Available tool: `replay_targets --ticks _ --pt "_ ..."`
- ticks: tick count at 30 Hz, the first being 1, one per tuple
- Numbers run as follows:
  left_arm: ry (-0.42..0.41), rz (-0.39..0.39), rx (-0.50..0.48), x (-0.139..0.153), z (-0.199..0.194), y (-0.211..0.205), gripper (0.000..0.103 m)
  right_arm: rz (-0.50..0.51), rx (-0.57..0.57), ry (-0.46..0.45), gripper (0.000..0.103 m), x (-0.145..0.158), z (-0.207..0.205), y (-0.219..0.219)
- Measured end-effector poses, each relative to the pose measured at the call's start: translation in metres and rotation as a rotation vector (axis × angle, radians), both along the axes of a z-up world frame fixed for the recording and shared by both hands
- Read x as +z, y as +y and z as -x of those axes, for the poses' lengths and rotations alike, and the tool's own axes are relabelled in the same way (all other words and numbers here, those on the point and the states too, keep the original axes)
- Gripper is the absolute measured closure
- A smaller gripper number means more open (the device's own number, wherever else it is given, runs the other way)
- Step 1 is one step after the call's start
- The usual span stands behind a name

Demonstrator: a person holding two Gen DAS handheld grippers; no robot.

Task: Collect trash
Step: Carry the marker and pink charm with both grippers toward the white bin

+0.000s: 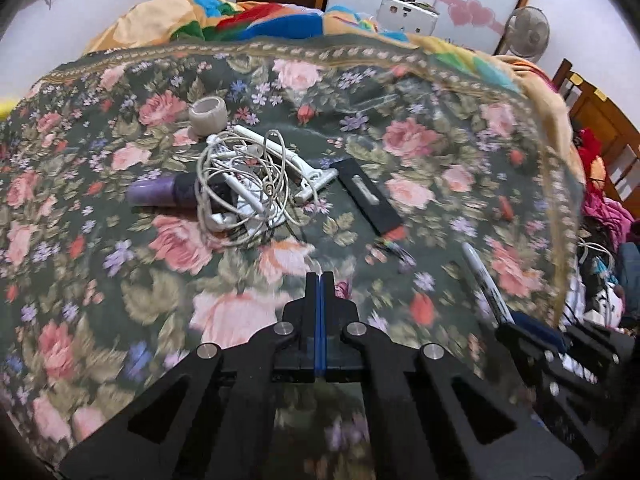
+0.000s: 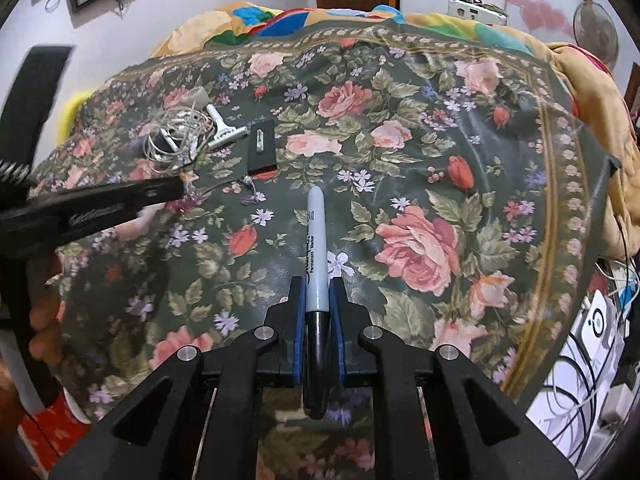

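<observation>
Left wrist view: the left gripper (image 1: 320, 280) hovers over the dark green floral blanket (image 1: 440, 152) spread on the bed, its black fingers pressed together on their blue pads with nothing between them. The landmark is the tangled white earphone cable (image 1: 240, 184) lying on the blanket ahead of the fingertips. A purple cylindrical bottle (image 1: 156, 192) lies on its side just left of the tangle and partly under it. A beige ring-shaped roll of tape (image 1: 208, 114) sits just beyond the tangle. A white plastic disposable razor (image 1: 296, 164) pokes out of the tangle's right side, and a flat black rectangular bar with a red end (image 1: 368, 200) lies just right of the razor. Well right of the tangle, the grey marker pen (image 1: 486, 284) sticks out of the right gripper (image 1: 516, 324).

Right wrist view: the right gripper (image 2: 318, 280) is clamped narrowly on the grey permanent marker with a black cap (image 2: 316, 248), cap end toward the camera, barrel pointing forward over the floral blanket (image 2: 420, 128). The white cable tangle (image 2: 176, 136) lies far to the upper left of the marker, with the razor (image 2: 226, 128) and black bar (image 2: 262, 146) just to its right. The left gripper (image 2: 176, 190) reaches in from the left edge, near the tangle.
</observation>
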State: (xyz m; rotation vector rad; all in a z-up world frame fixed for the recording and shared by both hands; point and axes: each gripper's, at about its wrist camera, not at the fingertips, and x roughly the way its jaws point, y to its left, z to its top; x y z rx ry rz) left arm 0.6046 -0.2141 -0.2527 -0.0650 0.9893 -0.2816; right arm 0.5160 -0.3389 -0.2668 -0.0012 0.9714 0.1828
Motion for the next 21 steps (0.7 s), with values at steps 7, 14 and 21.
replay_targets --ticks 7,14,21 --pt "0.029 -0.050 -0.059 0.015 0.022 -0.004 0.084 -0.036 -0.005 -0.014 0.092 0.031 0.018 0.001" --pt "0.069 -0.069 -0.002 -0.014 0.003 -0.010 0.057 -0.046 -0.034 -0.018 0.092 0.035 0.018 -0.002" --pt "0.002 -0.091 0.018 -0.026 -0.002 -0.020 0.080 -0.038 -0.042 0.010 0.092 0.018 0.009 -0.005"
